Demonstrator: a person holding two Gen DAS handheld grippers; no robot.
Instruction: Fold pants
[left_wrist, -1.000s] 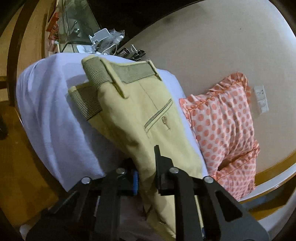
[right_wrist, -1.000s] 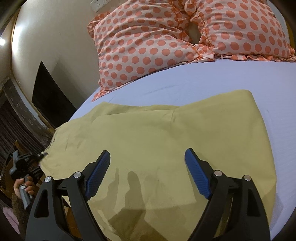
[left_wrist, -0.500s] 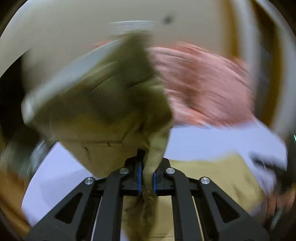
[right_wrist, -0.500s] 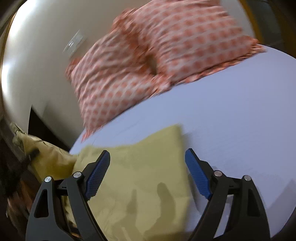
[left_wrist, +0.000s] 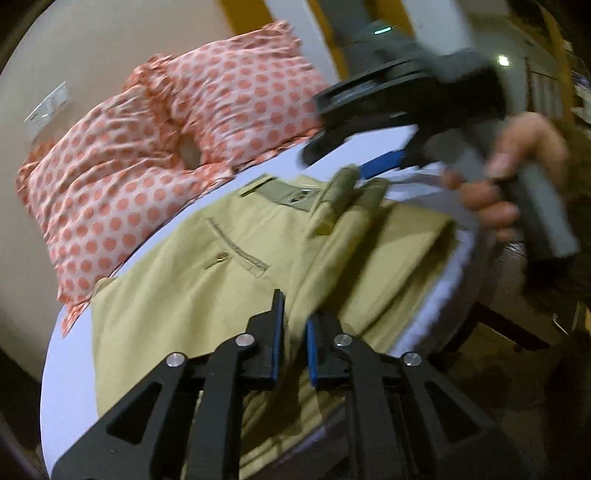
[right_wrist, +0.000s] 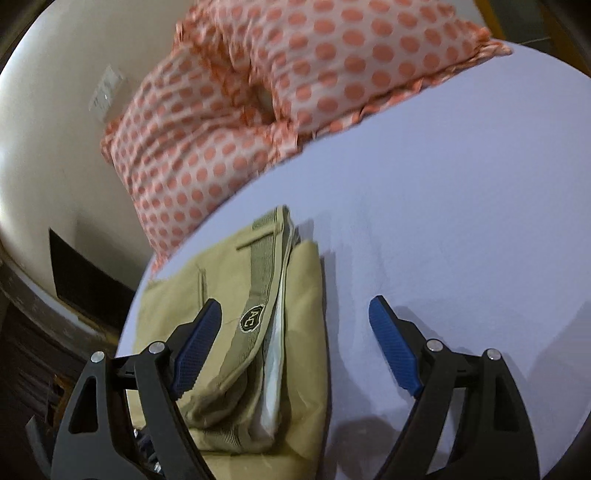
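Left tongs (left_wrist: 293, 328) pinched on a fold of the khaki pants (left_wrist: 207, 288); my right tongs (right_wrist: 291, 325) gape wide, gripping nothing, poised over the waistband (right_wrist: 264, 291). Pants lie folded on the bed (right_wrist: 443, 221), near its edge, below the polka-dot pillows (right_wrist: 280, 92). View blurred.

A bed (right_wrist: 461, 221) in a pale lilac sheet is carrying khaki pants (right_wrist: 229, 306) at seven o'clock and two polka-dot pillows (right_wrist: 280, 85) at twelve.
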